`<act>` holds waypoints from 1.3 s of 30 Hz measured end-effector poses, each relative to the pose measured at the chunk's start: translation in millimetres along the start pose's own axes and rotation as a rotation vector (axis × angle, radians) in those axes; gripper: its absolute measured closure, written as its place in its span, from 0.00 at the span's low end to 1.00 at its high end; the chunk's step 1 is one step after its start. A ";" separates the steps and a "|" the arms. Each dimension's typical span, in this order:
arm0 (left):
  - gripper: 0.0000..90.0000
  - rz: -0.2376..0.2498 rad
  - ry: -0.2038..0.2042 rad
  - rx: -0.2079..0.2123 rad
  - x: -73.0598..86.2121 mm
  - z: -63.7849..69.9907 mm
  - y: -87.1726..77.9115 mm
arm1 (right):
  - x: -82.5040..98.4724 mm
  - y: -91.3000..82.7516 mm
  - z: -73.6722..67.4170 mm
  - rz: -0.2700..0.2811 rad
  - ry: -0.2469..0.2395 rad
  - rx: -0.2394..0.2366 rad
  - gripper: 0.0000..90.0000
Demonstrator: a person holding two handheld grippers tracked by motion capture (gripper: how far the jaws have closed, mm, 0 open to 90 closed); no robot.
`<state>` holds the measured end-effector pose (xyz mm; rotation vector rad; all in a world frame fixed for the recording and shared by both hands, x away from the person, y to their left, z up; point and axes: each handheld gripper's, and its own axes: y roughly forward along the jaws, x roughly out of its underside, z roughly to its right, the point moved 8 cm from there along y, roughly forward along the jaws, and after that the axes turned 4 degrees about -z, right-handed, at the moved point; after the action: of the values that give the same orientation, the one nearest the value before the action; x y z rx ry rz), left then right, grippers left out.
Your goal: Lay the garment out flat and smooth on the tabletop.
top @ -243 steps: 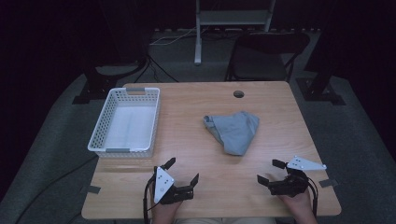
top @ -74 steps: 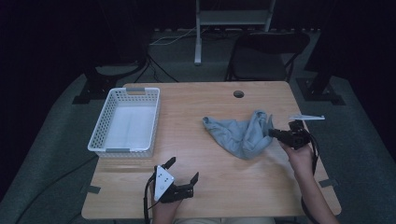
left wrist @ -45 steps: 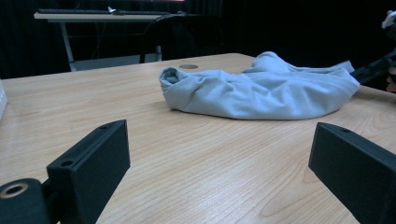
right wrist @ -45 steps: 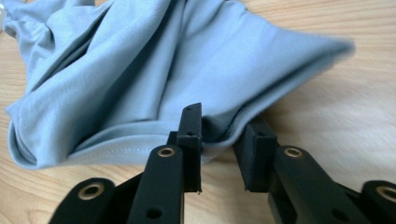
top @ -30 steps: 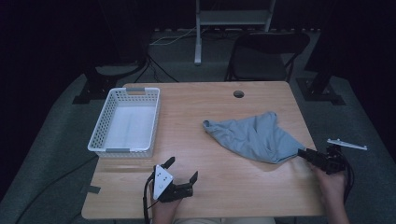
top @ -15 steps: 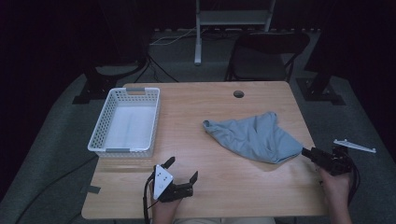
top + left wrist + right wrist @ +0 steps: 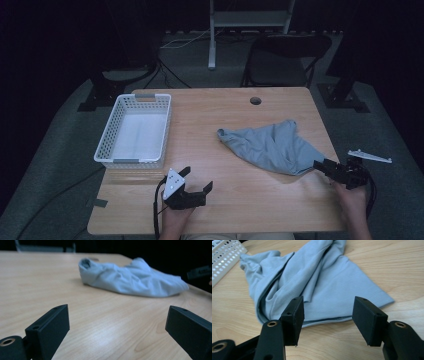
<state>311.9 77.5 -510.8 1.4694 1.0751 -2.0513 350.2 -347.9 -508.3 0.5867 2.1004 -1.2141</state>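
A light blue-grey cloth [image 7: 272,147] lies rumpled and partly spread on the right half of the wooden table [image 7: 235,210]. In the high view my right gripper [image 7: 322,166] is at the table's right edge, by the cloth's near right corner. The right gripper view shows the right gripper [image 7: 328,312] open, the cloth's [image 7: 324,282] hem flat on the wood just beyond the jaws, nothing between them. My left gripper [image 7: 196,178] rests open near the front edge, well left of the cloth. From the left gripper [image 7: 117,322] the cloth [image 7: 130,280] lies far ahead.
A white perforated basket [image 7: 107,142] stands at the table's left, and its corner is in the right gripper view as the basket [image 7: 224,252]. A round cable hole [image 7: 255,100] sits near the far edge. A dark chair [image 7: 285,50] stands behind the table.
My right gripper went to the cloth, then dragged one corner right and toward the front, spreading the cloth. Its jaws now stand open behind the hem. The left gripper has not moved.
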 end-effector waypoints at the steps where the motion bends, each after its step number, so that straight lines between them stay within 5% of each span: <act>1: 0.07 -0.019 0.000 0.009 0.7 0.3 1.8 | 0.2 0.5 -1.1 0.001 -0.001 -0.006 0.46; 6: 0.07 -0.112 -0.007 0.050 -0.9 3.1 12.7 | 1.0 3.6 -3.8 -0.001 -0.010 -0.019 0.40; 10: 0.07 -0.142 0.019 0.080 -19.1 6.9 23.1 | 0.3 3.5 -6.7 -0.002 -0.016 -0.026 0.38; 19: 0.07 -0.134 0.078 0.114 -72.6 19.2 57.4 | -0.3 2.3 -9.1 -0.003 -0.029 -0.033 0.38; 29: 0.07 -0.163 0.032 0.160 -94.2 30.3 106.7 | 0.5 3.7 -11.1 -0.013 -0.035 -0.047 0.32; 39: 0.07 -0.197 0.041 0.190 -108.5 44.8 144.7 | 2.4 6.5 -14.5 -0.028 -0.039 -0.039 0.21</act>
<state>424.8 -60.0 -455.3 1.5558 1.1057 -2.3255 348.3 -332.0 -508.4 0.5132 2.1011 -1.1885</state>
